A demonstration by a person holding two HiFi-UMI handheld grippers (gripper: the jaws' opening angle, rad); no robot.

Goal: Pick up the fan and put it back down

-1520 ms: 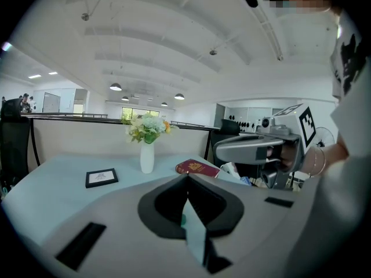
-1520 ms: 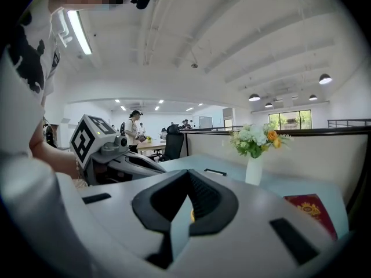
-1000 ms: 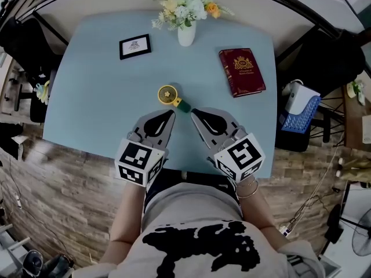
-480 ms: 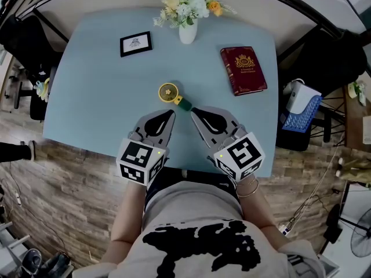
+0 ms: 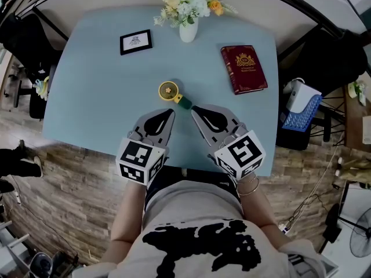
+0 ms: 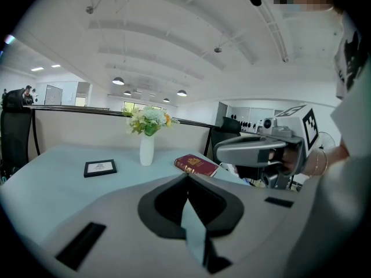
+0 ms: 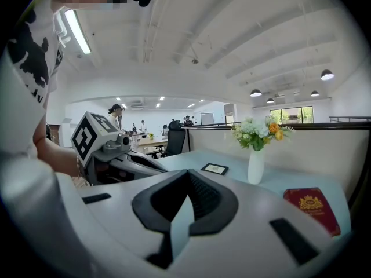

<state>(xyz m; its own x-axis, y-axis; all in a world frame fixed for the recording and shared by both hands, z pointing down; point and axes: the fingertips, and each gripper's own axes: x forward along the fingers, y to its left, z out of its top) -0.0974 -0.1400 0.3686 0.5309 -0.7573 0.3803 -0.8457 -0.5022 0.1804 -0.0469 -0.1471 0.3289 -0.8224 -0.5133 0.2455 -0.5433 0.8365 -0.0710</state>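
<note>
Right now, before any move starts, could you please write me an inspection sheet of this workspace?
Surface: light blue table, rounded corners.
Job's things: yellow fan with a green handle, lying near the table's middle, just beyond both gripper tips, not held.
Clutter: framed card; vase of flowers at the far edge; red book on the right side.
Grippers: left gripper and right gripper both shut, nothing between the jaws, over the table's near part.
Cables: thin cable on the floor, right of the table.
Surroundings: wooden floor; blue basket beside the table.
</note>
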